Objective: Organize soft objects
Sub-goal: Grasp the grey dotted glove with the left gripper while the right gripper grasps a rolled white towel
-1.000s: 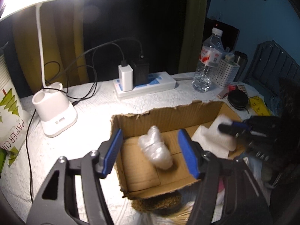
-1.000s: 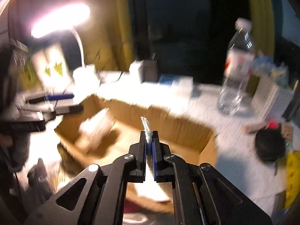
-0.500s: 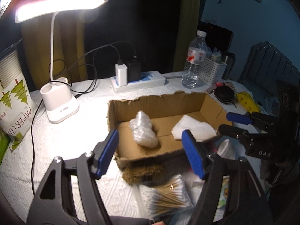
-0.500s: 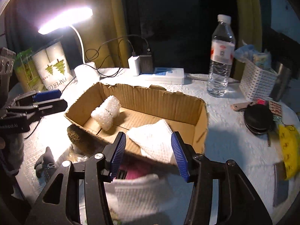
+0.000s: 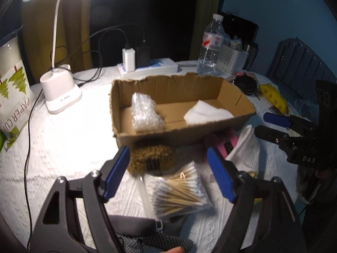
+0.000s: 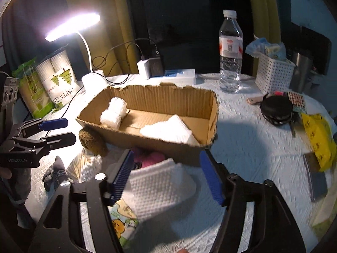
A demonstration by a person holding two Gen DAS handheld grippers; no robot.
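A cardboard box [image 5: 236, 88] [image 6: 213, 113] holds a bubble-wrap roll [image 5: 145, 113] [image 6: 112, 112] and a folded white tissue [image 5: 207, 112] [image 6: 168, 129]. In front of the box lie a brown fuzzy scrunchie [image 5: 151, 158] [image 6: 91, 140], a pink soft item [image 5: 223, 145] [image 6: 148, 157], a bag of cotton swabs [image 5: 179, 191] and a white paper towel [image 6: 162, 189] [image 5: 244, 147]. My left gripper [image 5: 168, 172] is open and empty above the swabs. My right gripper [image 6: 166, 175] is open and empty above the paper towel.
A desk lamp [image 5: 61, 92], a power strip with chargers [image 5: 147, 67], a water bottle [image 6: 229, 52], a white basket [image 6: 273, 73], a black round case [image 6: 276, 109], a yellow bag [image 6: 318, 139] and a paper cup pack [image 5: 12, 88] stand around the box.
My right gripper opened and left the white tissue in the box. Both grippers drew back from the box toward the items in front of it.
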